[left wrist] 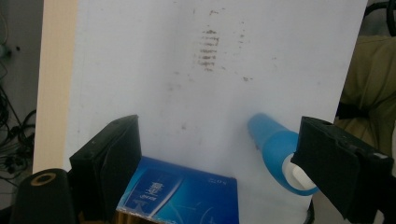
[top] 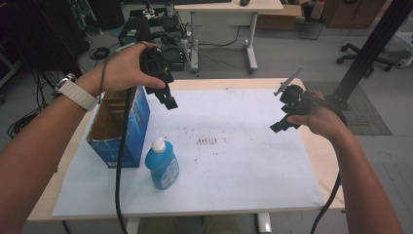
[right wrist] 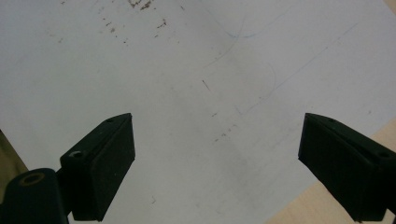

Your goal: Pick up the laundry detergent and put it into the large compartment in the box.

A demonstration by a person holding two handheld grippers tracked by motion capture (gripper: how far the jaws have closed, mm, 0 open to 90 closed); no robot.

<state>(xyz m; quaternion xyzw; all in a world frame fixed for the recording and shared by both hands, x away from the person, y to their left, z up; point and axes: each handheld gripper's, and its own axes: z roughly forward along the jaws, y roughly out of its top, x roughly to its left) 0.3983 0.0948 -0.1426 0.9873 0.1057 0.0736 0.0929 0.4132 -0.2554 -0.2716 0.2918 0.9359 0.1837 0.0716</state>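
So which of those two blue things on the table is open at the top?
The blue cardboard box: its flaps stand open, showing its brown inside. The blue bottle beside it has a white cap on.

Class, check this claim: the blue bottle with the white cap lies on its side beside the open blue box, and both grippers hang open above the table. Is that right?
Not quite. The high view shows the blue bottle standing upright beside the open blue box, not lying down. The rest holds: the left gripper and the right gripper both hang open above the table.
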